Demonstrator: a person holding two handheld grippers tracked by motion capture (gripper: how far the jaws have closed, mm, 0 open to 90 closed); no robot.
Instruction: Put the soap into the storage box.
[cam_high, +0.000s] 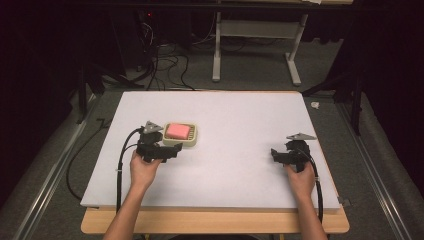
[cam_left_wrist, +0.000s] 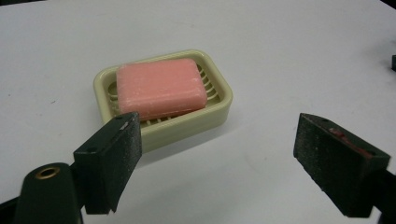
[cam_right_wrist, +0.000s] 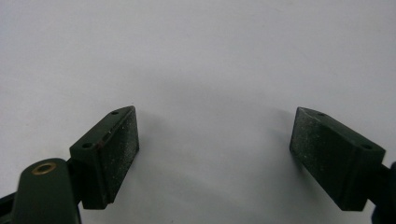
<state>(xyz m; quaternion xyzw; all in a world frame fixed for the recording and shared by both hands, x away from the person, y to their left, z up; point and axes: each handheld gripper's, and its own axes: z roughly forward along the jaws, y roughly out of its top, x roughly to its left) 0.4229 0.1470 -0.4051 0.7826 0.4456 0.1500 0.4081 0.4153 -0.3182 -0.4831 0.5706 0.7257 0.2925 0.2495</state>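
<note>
1. Soap bar (cam_left_wrist: 160, 87): pink, rectangular with rounded corners, lying flat in the soap dish (cam_left_wrist: 219, 95); left of centre in the high view.
2. Soap dish: pale cream, slatted floor, resting on the table (cam_high: 240, 125); upper middle of the left gripper view.
3. Left gripper (cam_high: 176, 149): jaws spread wide, holding nothing; just beside the dish's near edge, one jaw close to its rim, whether touching I cannot tell.
4. Right gripper (cam_high: 274, 153): jaws equally wide apart, holding nothing, low over bare table; right of centre in the high view, well apart from the dish.
5. Step in hand, as judged: approach to the soap, grasp not yet made.
6. Next move, as judged: advance the left gripper so both jaws straddle the bar above the dish rim, then close; the bar may be slippery.
7. Surface: white sheet on a wooden table, otherwise bare.
8. Room: dim; grey carpet, floor cables (cam_high: 165, 65) at upper left, white stand legs (cam_high: 216, 50) at upper centre.
</note>
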